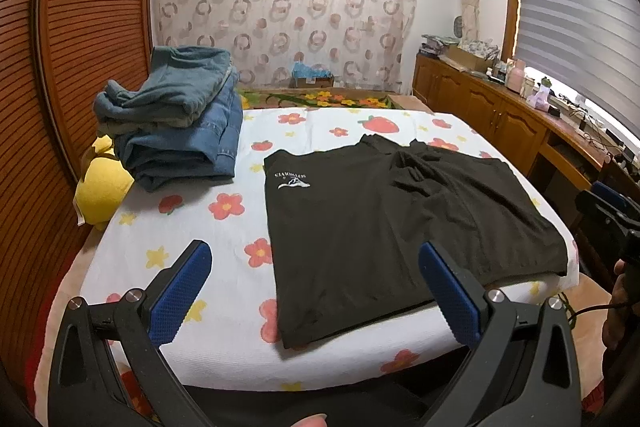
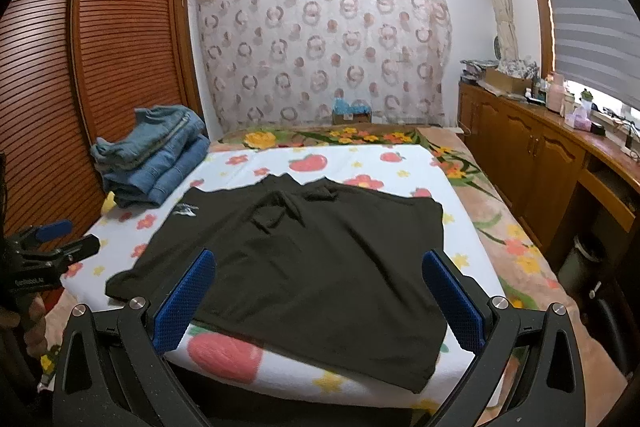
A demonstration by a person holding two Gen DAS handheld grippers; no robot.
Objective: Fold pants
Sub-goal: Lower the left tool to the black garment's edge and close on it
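Black pants (image 1: 360, 223) with a small white logo lie spread flat on the flowered white sheet (image 1: 224, 235), waistband rumpled at the far side. They also show in the right wrist view (image 2: 312, 259). My left gripper (image 1: 316, 291) is open and empty, hovering above the near edge of the pants. My right gripper (image 2: 320, 295) is open and empty, above the near right part of the pants. The left gripper shows at the left edge of the right wrist view (image 2: 68, 239), and the right one at the right edge of the left wrist view (image 1: 612, 211).
A stack of folded jeans (image 1: 180, 119) sits at the bed's far left by a yellow plush toy (image 1: 100, 187). A slatted wooden wardrobe (image 1: 80, 47) stands on the left. A wooden cabinet (image 2: 540, 155) with clutter runs along the right under the window.
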